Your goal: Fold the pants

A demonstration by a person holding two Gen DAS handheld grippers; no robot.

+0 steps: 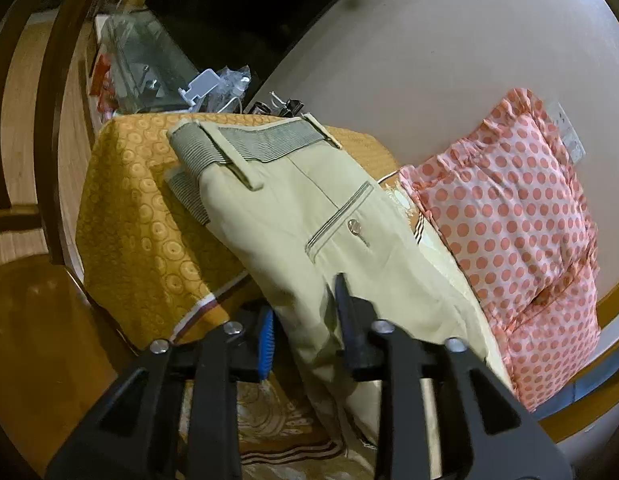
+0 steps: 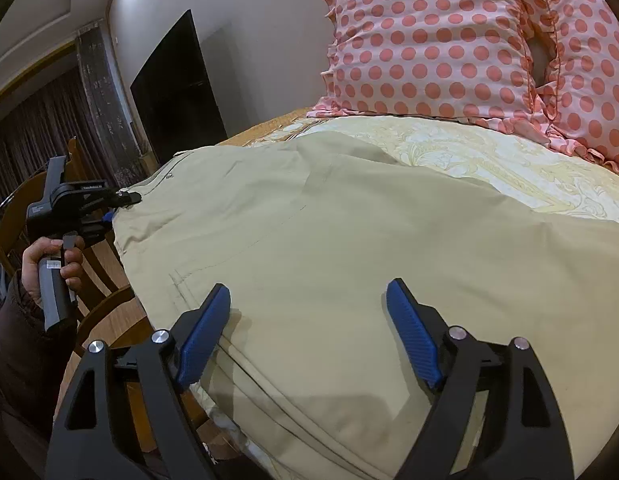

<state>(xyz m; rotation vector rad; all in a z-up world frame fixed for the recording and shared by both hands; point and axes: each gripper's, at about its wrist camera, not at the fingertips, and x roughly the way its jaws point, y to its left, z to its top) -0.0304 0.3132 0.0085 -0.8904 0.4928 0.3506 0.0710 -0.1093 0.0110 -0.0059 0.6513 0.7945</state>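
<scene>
The beige cotton pants (image 2: 349,248) lie spread on the bed's yellow patterned cover (image 1: 149,216), waistband hanging over its edge. The left gripper (image 1: 305,320) clamps the fabric edge; the right gripper (image 2: 309,332) hovers with fingers apart. A thin pinch may slip and skew the fold. 2 pink dotted pillows (image 2: 429,40) lean on the white wall (image 1: 429,40).

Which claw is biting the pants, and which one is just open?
The left claw is the biter: it pinches the beige pants at their edge. The right claw gapes wide above the fabric, gripping nothing.
</scene>
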